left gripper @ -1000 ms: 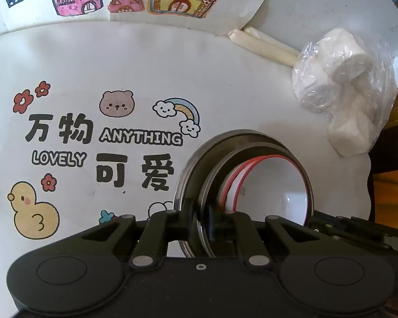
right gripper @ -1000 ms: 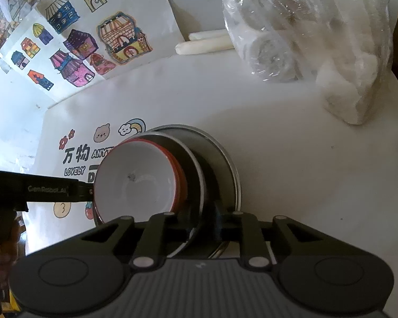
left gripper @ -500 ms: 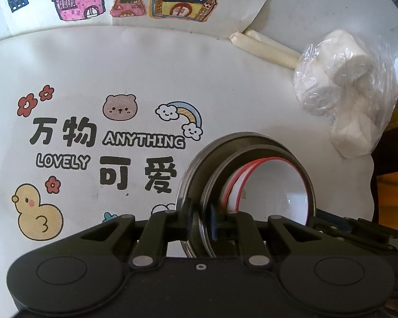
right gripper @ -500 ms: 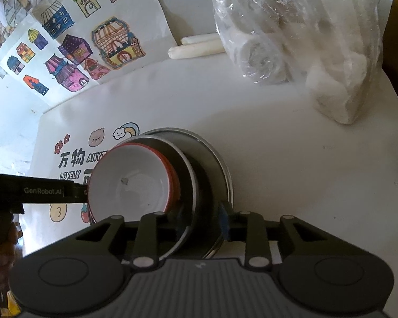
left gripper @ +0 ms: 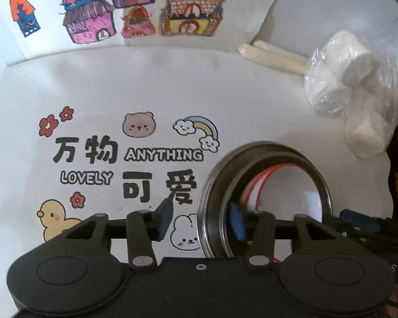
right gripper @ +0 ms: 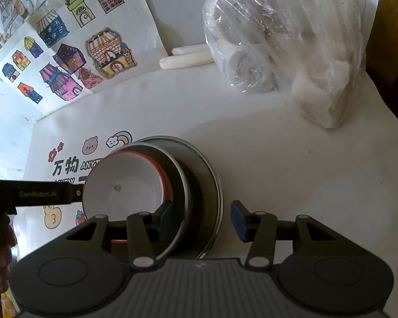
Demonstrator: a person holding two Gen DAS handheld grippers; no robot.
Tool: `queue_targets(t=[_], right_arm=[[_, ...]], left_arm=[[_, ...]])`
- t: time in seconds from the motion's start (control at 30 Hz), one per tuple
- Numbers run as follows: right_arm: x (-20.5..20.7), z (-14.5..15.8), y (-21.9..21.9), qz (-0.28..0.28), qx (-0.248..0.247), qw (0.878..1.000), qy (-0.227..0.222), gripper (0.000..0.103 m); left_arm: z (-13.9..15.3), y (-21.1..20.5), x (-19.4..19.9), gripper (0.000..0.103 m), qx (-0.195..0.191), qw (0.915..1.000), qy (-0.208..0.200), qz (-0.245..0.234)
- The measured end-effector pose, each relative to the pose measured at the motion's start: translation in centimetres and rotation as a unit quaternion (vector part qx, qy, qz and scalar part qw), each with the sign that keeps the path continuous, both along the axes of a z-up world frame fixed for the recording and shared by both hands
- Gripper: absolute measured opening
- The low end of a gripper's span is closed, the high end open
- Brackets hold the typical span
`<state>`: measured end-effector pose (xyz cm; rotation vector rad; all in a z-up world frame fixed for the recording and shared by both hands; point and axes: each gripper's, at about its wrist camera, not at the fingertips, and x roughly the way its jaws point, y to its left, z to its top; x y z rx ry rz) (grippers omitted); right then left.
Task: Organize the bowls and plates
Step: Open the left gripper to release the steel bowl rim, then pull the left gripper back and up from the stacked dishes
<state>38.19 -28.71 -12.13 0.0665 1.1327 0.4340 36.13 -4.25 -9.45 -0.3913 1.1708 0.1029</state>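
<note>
A nested stack sits on the printed white mat (left gripper: 146, 92): a white bowl with a red rim (right gripper: 124, 185) inside a steel bowl (right gripper: 181, 182), which rests in a wider steel plate (right gripper: 212, 182). The same plate (left gripper: 212, 185) and white bowl (left gripper: 286, 190) show in the left wrist view. My left gripper (left gripper: 201, 220) straddles the stack's left rim; its jaws are opening and the pads stand clear of the metal. My right gripper (right gripper: 201, 218) straddles the right rims, jaws likewise opening and off the metal. The left gripper's finger (right gripper: 39, 193) reaches in from the left.
A clear plastic bag of white rolls (right gripper: 291, 53) lies at the back right, with two white sticks (right gripper: 185, 57) beside it. Coloured house drawings (left gripper: 119, 13) lie along the back. The mat ends at a dark wooden edge (right gripper: 384, 39) on the right.
Both grippers were shut on the stack's rims a second ago. Their jaws have since spread apart and let go of the metal. The stack stays where it was.
</note>
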Motion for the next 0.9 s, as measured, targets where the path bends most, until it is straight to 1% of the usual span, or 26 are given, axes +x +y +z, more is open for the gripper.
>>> queue_targets(t=[0.03, 0.1, 0.2, 0.3, 0.37, 0.4, 0.43, 0.5, 0.63, 0.77, 0.9], right_arm=[[0.0, 0.0, 0.0, -0.001, 0.001, 1.0, 0.0, 0.055], [-0.1, 0.0, 0.0, -0.002, 0.0, 1.0, -0.002, 0.055], [-0.2, 0.0, -0.1, -0.005, 0.0, 1.0, -0.005, 0.055], [-0.3, 0.2, -0.3, -0.008, 0.0, 1.0, -0.007, 0.058], [-0.4, 0.3, -0.4, -0.01, -0.001, 1.0, -0.009, 0.061], [-0.4, 0.3, -0.5, -0.011, -0.002, 1.0, -0.01, 0.062], [-0.5, 0.4, -0.6, -0.011, -0.003, 1.0, -0.011, 0.064], [-0.5, 0.5, -0.7, -0.011, -0.003, 1.0, -0.014, 0.066], [-0.7, 0.9, -1.0, -0.011, -0.001, 1.0, -0.02, 0.072], [-1.1, 1.5, -1.2, -0.006, 0.01, 0.999, -0.032, 0.078], [-1.7, 2.1, -1.6, -0.001, 0.024, 0.998, -0.05, 0.081]], left_arm=[[0.1, 0.2, 0.0, 0.057, 0.0, 1.0, -0.001, 0.003], [0.2, 0.3, -0.1, 0.06, 0.005, 1.0, -0.004, 0.003], [0.4, 0.3, -0.3, 0.061, 0.009, 0.9999, -0.006, 0.002], [0.4, 0.1, -0.4, 0.062, 0.013, 0.9999, -0.008, 0.003], [0.5, 0.1, -0.5, 0.064, 0.015, 0.9998, -0.01, 0.004], [0.6, 0.1, -0.5, 0.067, 0.016, 0.9998, -0.012, 0.005], [0.7, 0.2, -0.6, 0.068, 0.015, 0.9998, -0.014, 0.007], [0.9, 0.1, -0.6, 0.069, 0.018, 0.9997, -0.016, 0.009], [1.4, 0.0, -0.9, 0.075, 0.028, 0.9992, -0.021, 0.018], [1.9, 0.0, -1.6, 0.079, 0.031, 0.9987, -0.028, 0.029], [2.7, -0.3, -2.6, 0.081, 0.038, 0.9978, -0.039, 0.039]])
